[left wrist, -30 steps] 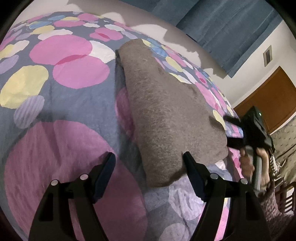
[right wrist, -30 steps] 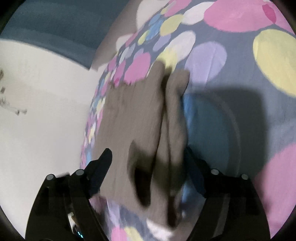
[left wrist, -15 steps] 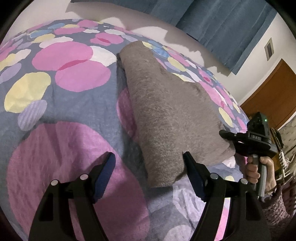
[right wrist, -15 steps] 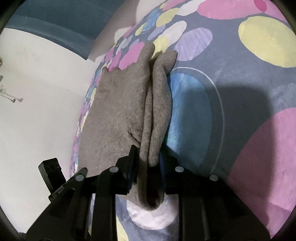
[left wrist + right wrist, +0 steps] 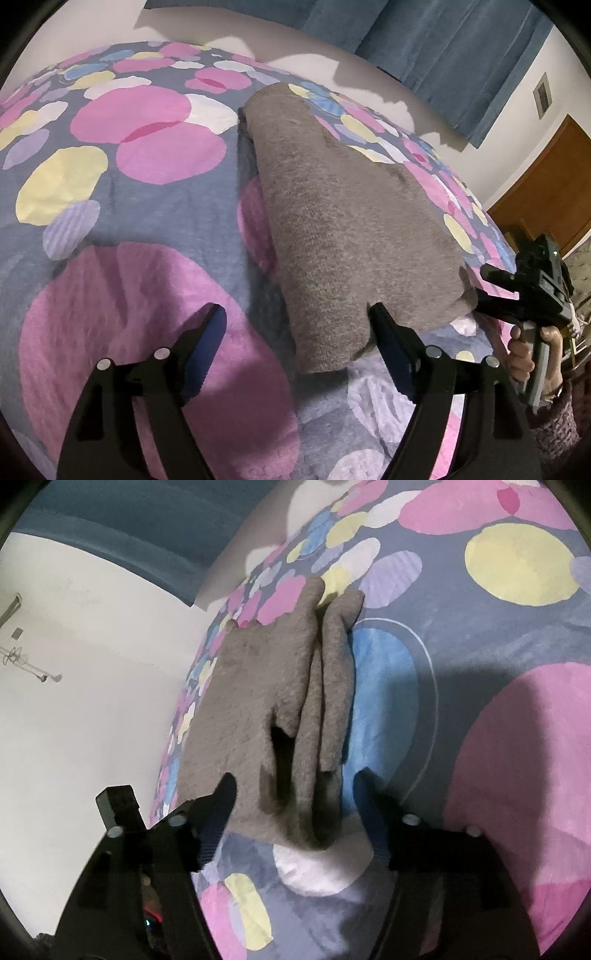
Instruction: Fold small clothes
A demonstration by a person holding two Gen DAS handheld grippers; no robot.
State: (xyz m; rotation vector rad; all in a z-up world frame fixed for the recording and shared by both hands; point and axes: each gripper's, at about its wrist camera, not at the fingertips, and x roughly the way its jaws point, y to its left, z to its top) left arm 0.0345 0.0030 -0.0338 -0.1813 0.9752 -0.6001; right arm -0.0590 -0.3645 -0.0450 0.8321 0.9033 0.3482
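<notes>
A grey-brown fuzzy garment (image 5: 343,221) lies folded into a long strip on a bedspread with coloured circles (image 5: 140,229). My left gripper (image 5: 295,332) is open at the strip's near end, its right finger touching the cloth edge. In the right wrist view the same garment (image 5: 280,709) shows its stacked folded layers. My right gripper (image 5: 291,794) is open with the folded end lying between its fingers. The right gripper also shows in the left wrist view (image 5: 532,291), held by a hand at the strip's right corner.
The bedspread (image 5: 517,738) covers the whole bed. A blue curtain (image 5: 436,40) hangs at the back wall. A wooden door (image 5: 546,188) stands at the right. A white wall (image 5: 81,664) runs along the bed's far side.
My right gripper was shut on the folded end half a second ago and has now opened, leaving the cloth on the bed. My left gripper has stayed open and barely moved.
</notes>
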